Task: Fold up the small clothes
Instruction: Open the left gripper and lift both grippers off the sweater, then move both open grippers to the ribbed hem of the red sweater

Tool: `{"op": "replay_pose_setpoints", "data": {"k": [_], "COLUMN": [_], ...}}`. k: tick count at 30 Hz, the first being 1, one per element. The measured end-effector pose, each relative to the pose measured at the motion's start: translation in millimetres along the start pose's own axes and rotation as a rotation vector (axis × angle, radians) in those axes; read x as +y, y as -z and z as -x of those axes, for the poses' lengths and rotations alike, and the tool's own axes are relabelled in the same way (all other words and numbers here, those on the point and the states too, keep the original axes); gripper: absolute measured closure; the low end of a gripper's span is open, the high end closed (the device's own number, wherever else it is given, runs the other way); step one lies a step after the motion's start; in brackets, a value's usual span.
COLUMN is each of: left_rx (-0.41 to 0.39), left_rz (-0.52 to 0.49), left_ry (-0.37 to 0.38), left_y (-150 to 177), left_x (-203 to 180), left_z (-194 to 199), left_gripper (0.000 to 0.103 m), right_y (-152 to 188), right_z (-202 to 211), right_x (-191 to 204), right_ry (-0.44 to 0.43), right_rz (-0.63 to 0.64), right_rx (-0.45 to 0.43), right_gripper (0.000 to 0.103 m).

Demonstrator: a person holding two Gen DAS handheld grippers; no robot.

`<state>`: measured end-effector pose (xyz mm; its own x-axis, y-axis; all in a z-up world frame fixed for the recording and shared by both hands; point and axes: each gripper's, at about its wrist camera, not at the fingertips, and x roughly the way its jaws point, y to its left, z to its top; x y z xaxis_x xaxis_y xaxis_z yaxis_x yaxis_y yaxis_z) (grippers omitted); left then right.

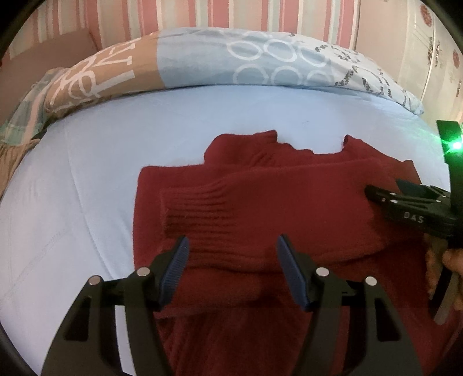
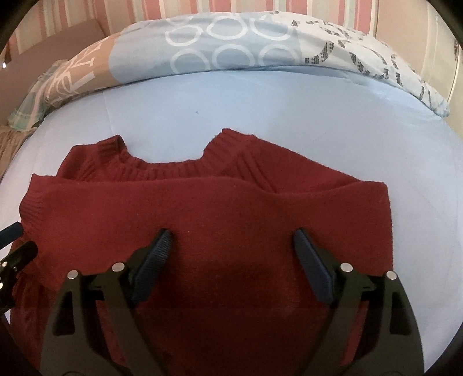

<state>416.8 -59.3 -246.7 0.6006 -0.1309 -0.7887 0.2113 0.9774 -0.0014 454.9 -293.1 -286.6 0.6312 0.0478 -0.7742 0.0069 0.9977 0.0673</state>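
Note:
A dark red knit sweater [image 1: 260, 188] lies flat on the light blue bed sheet [image 1: 101, 159], collar toward the pillow. Both sleeves are folded across its body; a ribbed cuff [image 1: 196, 211] lies on top at the left. My left gripper [image 1: 231, 245] is open and empty, hovering over that cuff. My right gripper [image 2: 231, 237] is open and empty above the sweater's [image 2: 217, 208] middle. The right gripper also shows at the right edge of the left wrist view [image 1: 411, 211]. The left gripper's tip shows at the left edge of the right wrist view [image 2: 14, 251].
A patterned blue, tan and white pillow [image 1: 231, 60] lies across the head of the bed, also in the right wrist view [image 2: 231, 43]. A pink striped wall [image 1: 202, 14] stands behind. A plaid cloth [image 1: 26, 112] lies at the far left. Bare sheet [image 2: 289, 110] lies beyond the collar.

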Motion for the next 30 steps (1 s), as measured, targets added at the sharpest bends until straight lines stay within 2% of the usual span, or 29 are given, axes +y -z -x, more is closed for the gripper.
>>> {"op": "replay_pose_setpoints", "data": {"k": [4, 6, 11, 14, 18, 23, 30], "left_rx": [-0.005, -0.005, 0.003, 0.004, 0.014, 0.048, 0.052], "left_rz": [-0.003, 0.0, 0.009, -0.004, 0.008, 0.012, 0.016], "left_ry": [-0.004, 0.002, 0.006, -0.006, -0.017, -0.029, -0.048], "left_y": [0.9, 2.6, 10.4, 17.8, 39.3, 82.9, 133.3], "left_x": [-0.5, -0.1, 0.1, -1.2, 3.0, 5.0, 5.0], "left_z": [2.6, 4.2, 14.4, 24.8, 49.3, 90.2, 150.3], "left_gripper": [0.039, 0.039, 0.038, 0.038, 0.038, 0.038, 0.035], "right_y": [8.4, 16.5, 49.4, 70.1, 102.1, 139.9, 188.4], "right_z": [26.7, 43.9, 85.5, 108.4, 134.5, 160.0, 211.7], "right_x": [0.7, 1.5, -0.4, -2.3, -4.7, -7.6, -0.6], "right_ry": [-0.042, -0.056, -0.054, -0.021, 0.008, -0.003, 0.004], "right_rz": [0.003, 0.015, 0.031, 0.03, 0.019, -0.022, -0.023], "right_rx": [-0.027, -0.042, -0.057, -0.073, -0.079, -0.04, -0.05], "right_gripper": [0.017, 0.012, 0.012, 0.012, 0.012, 0.014, 0.014]}}
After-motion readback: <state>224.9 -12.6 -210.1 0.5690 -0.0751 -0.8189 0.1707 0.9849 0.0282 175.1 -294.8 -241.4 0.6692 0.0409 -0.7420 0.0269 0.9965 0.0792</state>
